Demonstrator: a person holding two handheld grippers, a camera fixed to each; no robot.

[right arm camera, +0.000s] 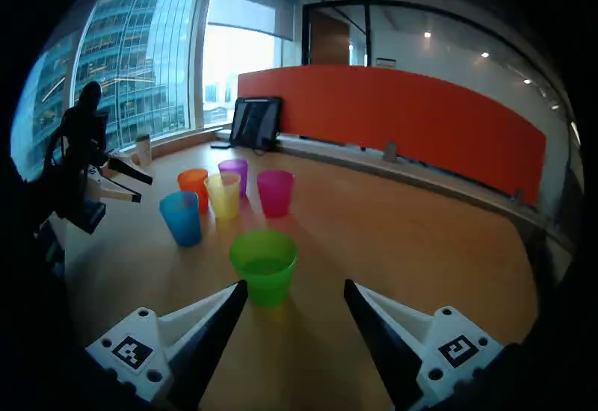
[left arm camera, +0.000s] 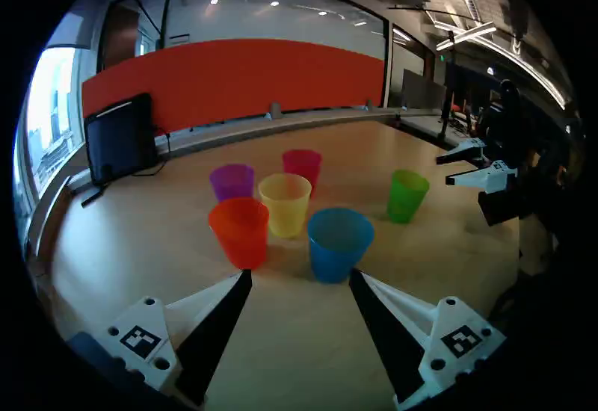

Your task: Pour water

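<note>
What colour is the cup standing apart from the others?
Green; the cup shows best in right gripper view.

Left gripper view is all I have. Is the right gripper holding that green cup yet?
Observer: No. The right gripper is open, and the green cup stands free just ahead of it.
Operator: Anything in the cup?
Observer: It looks partly filled with liquid, though I can't be certain.
Operator: Anything over on the window side?
Observer: A small pale container stands on the window ledge, beyond the left gripper.
</note>
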